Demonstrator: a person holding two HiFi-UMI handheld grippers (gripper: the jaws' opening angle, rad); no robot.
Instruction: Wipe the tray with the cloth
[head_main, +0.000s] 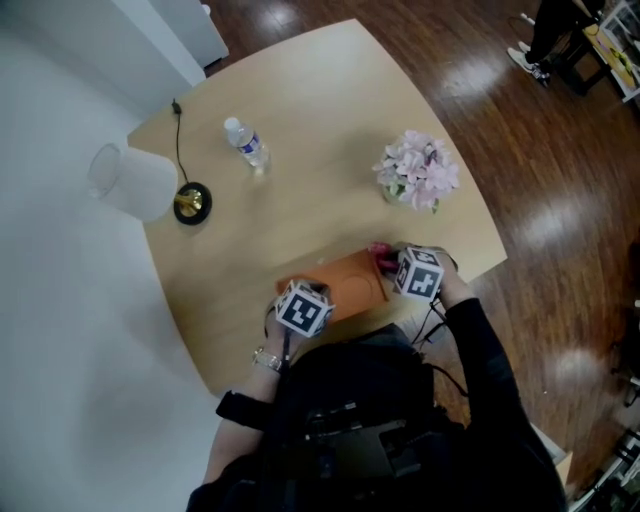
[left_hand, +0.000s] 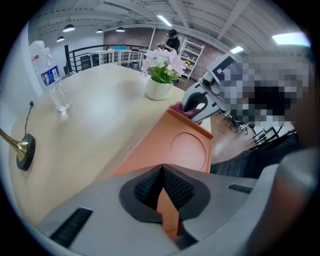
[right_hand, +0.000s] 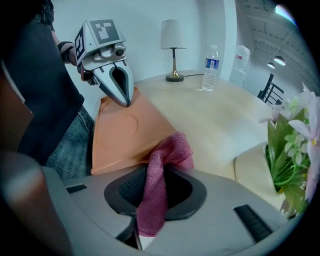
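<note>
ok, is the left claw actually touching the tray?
Touching. The left gripper view shows the left claw closed on the orange tray, with the tray's near edge pinched between its dark pads and no gap.

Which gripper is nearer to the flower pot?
Right. The right gripper, holding the cloth, is at the tray end nearest the flower pot; the left gripper clamps the opposite end.

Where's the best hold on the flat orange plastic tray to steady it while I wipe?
Pinch the thin rim at the end nearest the person, coming from that side, as the left gripper does. The orange plastic tray is wide and shallow, so only its edge fits the jaws.
</note>
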